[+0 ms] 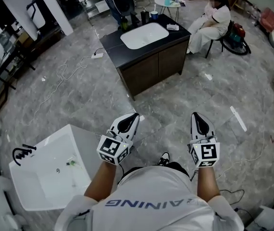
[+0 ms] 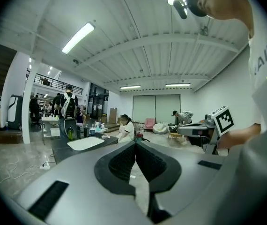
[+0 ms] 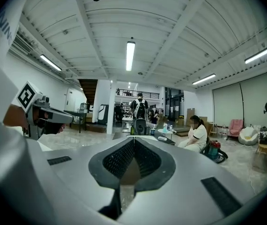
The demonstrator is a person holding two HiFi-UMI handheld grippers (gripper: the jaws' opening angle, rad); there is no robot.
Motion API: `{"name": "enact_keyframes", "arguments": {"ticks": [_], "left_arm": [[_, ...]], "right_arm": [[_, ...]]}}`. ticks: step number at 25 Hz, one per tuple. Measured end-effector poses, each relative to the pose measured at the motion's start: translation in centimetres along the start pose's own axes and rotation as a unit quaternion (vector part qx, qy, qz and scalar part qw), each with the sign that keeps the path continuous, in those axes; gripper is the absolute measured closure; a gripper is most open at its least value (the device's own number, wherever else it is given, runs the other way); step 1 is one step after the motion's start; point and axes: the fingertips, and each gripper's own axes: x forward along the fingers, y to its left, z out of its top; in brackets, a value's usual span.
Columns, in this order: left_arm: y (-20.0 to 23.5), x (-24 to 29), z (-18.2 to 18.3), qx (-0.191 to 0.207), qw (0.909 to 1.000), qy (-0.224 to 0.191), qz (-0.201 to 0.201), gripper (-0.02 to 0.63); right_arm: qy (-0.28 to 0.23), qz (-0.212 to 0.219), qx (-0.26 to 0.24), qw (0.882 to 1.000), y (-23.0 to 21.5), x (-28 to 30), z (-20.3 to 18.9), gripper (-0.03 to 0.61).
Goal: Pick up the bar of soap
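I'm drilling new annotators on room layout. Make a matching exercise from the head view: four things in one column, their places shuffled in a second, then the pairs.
Things:
1. dark cabinet
2. seated person
3. white basin unit
4. power strip

Places:
A. lower left, beside the wearer
B. on the floor, left of the dark cabinet
C. upper middle of the view
D. upper right, on a chair

Pairs: 1-C, 2-D, 3-A, 4-B

Right gripper [image 3: 134, 139] fingers together; seated person [image 3: 196, 134] beyond.
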Motion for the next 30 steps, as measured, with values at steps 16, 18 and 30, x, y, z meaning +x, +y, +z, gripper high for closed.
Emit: {"name": "enact_keyframes", "arguments": {"ticks": [16, 18, 30], "left_arm": [[0.5, 10.8, -0.4, 0.013, 0.9992, 0.036, -0.001, 0.609], [1.1, 12.4, -0.5, 0.015, 0.9992, 0.036, -0.009, 0.609], [8.8, 22.0, 2.0, 0.017, 0.9987, 0.012, -0.047, 0.609]], "right_arm": [[0.018, 0.020, 0.032, 0.999, -8.1, 6.8, -3.3, 0.565], [0.008, 0.011, 0.027, 1.000, -9.1, 7.6, -2.8, 0.565], [0.009, -0.032, -0.009, 0.999, -13.6, 17.3, 0.8, 0.565]]}}
